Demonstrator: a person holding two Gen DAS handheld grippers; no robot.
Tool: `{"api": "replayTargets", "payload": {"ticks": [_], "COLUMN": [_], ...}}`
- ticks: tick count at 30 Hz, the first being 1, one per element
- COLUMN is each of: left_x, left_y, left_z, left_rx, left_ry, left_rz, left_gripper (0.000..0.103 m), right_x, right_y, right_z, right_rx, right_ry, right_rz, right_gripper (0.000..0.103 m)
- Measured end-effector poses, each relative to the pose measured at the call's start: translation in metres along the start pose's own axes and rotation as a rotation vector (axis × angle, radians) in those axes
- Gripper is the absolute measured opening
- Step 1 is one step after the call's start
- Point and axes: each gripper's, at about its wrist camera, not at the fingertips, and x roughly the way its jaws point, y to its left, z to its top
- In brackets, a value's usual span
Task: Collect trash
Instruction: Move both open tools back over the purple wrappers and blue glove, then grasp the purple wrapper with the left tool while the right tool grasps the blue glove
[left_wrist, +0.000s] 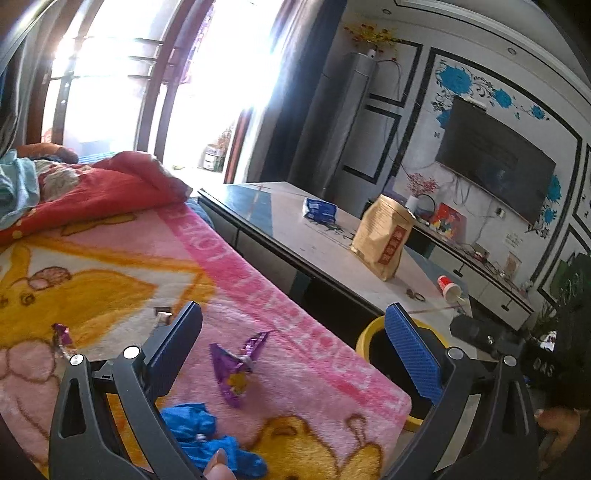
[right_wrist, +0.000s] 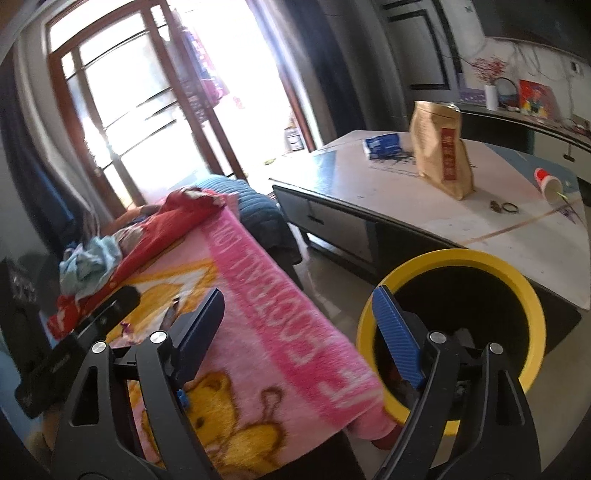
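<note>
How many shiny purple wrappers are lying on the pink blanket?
2. One purple wrapper lies between the left gripper's open fingers. A smaller one lies at the blanket's left side. The grippers could be hiding more.

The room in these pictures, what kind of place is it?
Most likely a home living room. A flat TV hangs on a decorated wall, a low table stands in the middle, and a pink blanket covers a sofa or bed.
</note>
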Motion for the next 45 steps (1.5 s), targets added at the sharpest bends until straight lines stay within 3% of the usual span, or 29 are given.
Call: {"api": "replayTargets", "payload": {"ticks": [21,30,38,43,45], "left_x": [-0.025,-0.021,-0.010,-0.004,-0.002], "left_y": [0.067,0.125,0.161,0.175,0.180], "left_z": [0.003,-0.008,-0.026,-0.038,-0.041], "left_rx": [-0.097,-0.210,-0.334,-0.391,-0.411], "left_ry": [-0.026,0.041,0.099,0.132,0.141], "left_rz": [0.143,0.271,0.263,0.274,0.279], "left_gripper": [0.096,0.096,0.096,0.093,0.081], "right_x": [0.019,0.049,0.079,0.093,0.098], "right_y": [0.089,0.124,0.145,0.151,0.151], "right_z": [-0.035,-0.064,-0.090,-0.105,-0.110], "right_rx": [-0.235,-0.353,-0.424,-0.454,-0.448], "right_ry": [0.102,0.222,0.314,0.360,0.394], "right_rz": [0.130,0.175,0.202,0.223,0.234], "right_gripper": [0.076,0.076,0.075,0.061,0.037]}}
